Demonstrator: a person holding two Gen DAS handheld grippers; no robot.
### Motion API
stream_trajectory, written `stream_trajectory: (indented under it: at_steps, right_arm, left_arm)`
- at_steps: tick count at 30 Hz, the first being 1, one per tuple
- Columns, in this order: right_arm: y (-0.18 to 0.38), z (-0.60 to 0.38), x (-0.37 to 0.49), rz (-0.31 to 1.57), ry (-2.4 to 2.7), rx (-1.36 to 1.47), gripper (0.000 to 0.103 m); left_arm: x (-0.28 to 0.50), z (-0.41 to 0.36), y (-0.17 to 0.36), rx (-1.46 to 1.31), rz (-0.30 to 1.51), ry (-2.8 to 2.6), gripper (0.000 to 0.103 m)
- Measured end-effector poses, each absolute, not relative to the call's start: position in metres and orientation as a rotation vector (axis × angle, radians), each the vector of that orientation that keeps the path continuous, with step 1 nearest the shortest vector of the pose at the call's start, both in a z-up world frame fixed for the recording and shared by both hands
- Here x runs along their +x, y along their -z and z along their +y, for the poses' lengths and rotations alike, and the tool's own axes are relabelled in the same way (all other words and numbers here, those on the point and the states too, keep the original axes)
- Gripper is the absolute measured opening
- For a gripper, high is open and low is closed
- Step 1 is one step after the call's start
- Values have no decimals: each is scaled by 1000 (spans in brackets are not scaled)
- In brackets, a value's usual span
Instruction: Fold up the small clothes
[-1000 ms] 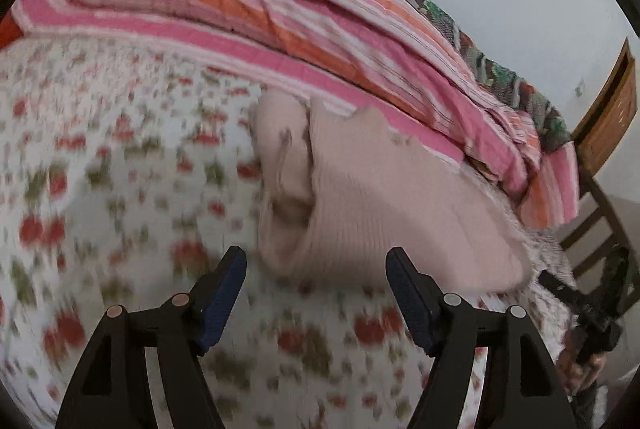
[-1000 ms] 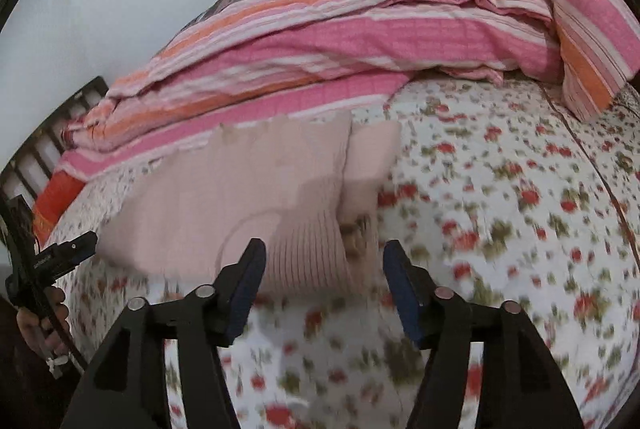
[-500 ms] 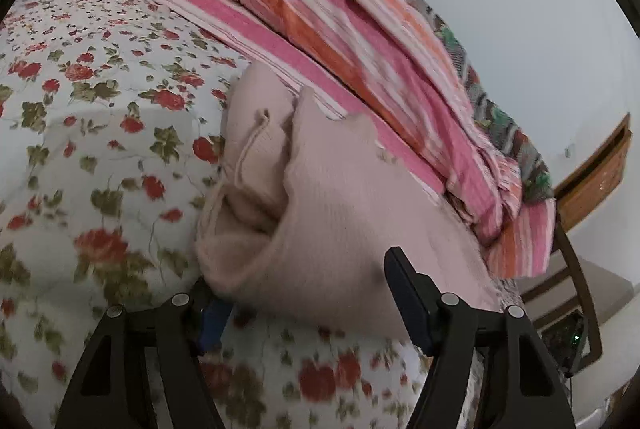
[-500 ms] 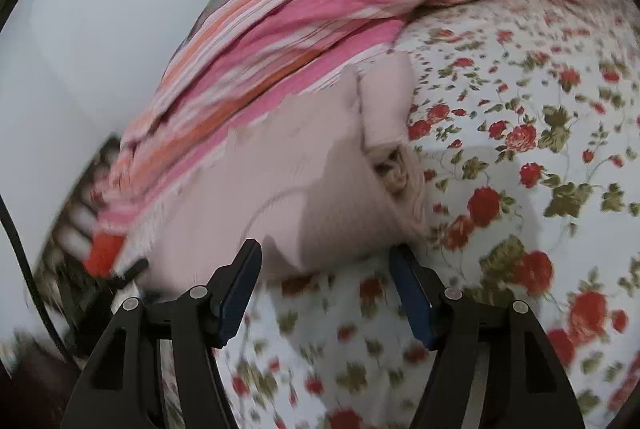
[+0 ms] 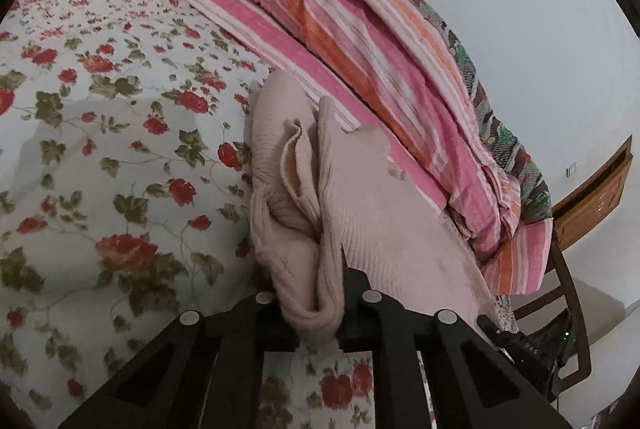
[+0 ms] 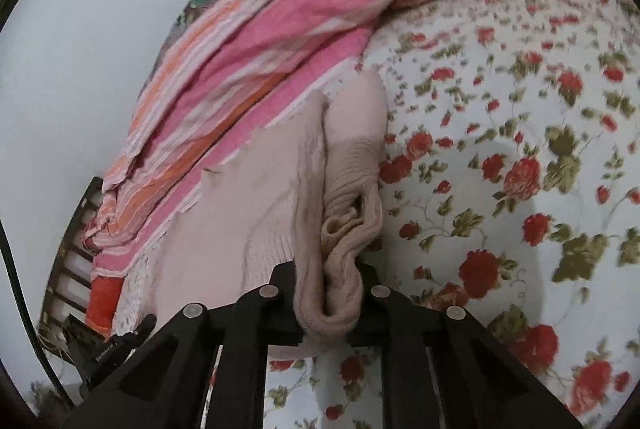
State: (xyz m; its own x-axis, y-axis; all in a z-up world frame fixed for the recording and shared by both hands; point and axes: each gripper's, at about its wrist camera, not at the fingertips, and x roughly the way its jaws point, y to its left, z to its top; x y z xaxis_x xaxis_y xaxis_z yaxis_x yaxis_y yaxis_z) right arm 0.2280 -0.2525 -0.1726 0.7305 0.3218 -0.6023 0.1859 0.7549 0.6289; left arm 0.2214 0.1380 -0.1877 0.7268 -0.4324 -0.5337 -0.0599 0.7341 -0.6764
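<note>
Pinching near-edge corners of the soft, light, floppy pink knit garment [image 5: 384, 213], left gripper [image 5: 316, 305] and right gripper [image 6: 328, 309] are both clamping bunched fabric.

Pink knit garment [image 5: 360, 213] between closing jaws

One pale pink knitted garment [image 5: 360, 213], bunched in folds. Two hand-held grippers: left hand-held gripper [image 5: 316, 301] and right hand-held gripper [image 6: 328, 303], each with two black fingers. One bed, under one floral bedspread [image 5: 120, 157] with red roses. One pink-and-orange striped blanket [image 5: 320, 13], heaped at the far edge. One darker patterned cloth [image 5: 500, 133] behind the blanket. One wooden chair [image 5: 576, 269], partly in view. One slatted dark frame [image 6: 76, 249], count of slats unclear.
</note>
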Motion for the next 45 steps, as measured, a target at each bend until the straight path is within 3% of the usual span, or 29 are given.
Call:
stream_trajectory:
  at_steps: [19, 21, 23, 26, 29, 33, 38, 41, 43, 44, 45]
  right_arm:
    - [154, -274, 111, 742, -106, 691, 13]
    - [156, -273, 104, 768, -86, 639, 19]
    - [156, -272, 99, 783, -66, 579, 32]
    - [138, -276, 82, 682, 0, 439, 44]
    - [120, -275, 74, 596, 32, 342, 45]
    - [116, -264, 90, 600, 12, 276, 45]
    - [135, -247, 110, 661, -9, 243, 31]
    - [150, -243, 114, 692, 5, 220, 31]
    - [154, -243, 115, 698, -7, 205, 24]
    - [154, -245, 114, 695, -9, 201, 10]
    - [153, -247, 113, 690, -13, 200, 5]
  left_arm:
    - [109, 112, 177, -635, 734, 295, 11]
    - [106, 108, 176, -577, 759, 278, 19]
    - [105, 108, 173, -523, 775, 231, 27]
    - [103, 116, 161, -486, 728, 210, 30]
    - [109, 118, 147, -456, 673, 228, 37]
    - [131, 104, 132, -419, 673, 286, 37]
    - [154, 85, 143, -329, 753, 233, 37]
    - [153, 85, 159, -337, 758, 251, 34]
    - [148, 89, 164, -354, 735, 263, 14]
    - [147, 91, 166, -356, 736, 263, 7]
    - [145, 95, 167, -376, 724, 265, 7]
